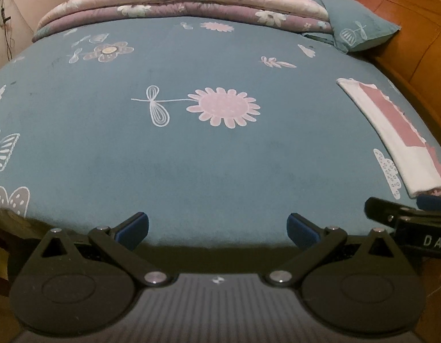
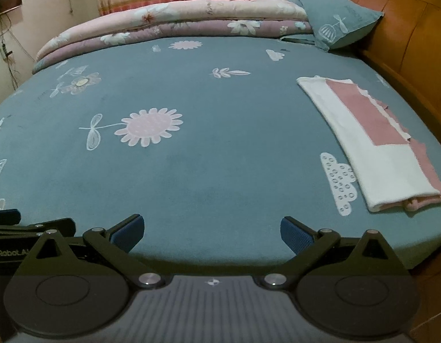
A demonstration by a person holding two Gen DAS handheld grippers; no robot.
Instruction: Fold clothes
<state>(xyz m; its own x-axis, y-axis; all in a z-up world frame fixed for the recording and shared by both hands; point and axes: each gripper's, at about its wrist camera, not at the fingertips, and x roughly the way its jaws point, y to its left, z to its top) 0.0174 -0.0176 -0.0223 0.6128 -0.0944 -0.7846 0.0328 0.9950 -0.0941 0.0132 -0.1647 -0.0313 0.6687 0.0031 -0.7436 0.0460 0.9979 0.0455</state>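
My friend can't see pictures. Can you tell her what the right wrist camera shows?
A folded white and pink garment lies on the right of a blue flowered bedsheet. The right tool is open and empty at the bed's near edge.

Left tongs [image 1: 217,228] spread wide, right tongs [image 2: 211,233] spread wide, both empty

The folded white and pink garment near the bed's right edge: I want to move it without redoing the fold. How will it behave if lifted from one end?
The folded garment is probably floppy: thin cloth lying flat on the bedsheet. Lifted by one end, its loose pink layers, already peeking out along the edge, would likely sag and unfold. It looks light, and should slide rather than roll.
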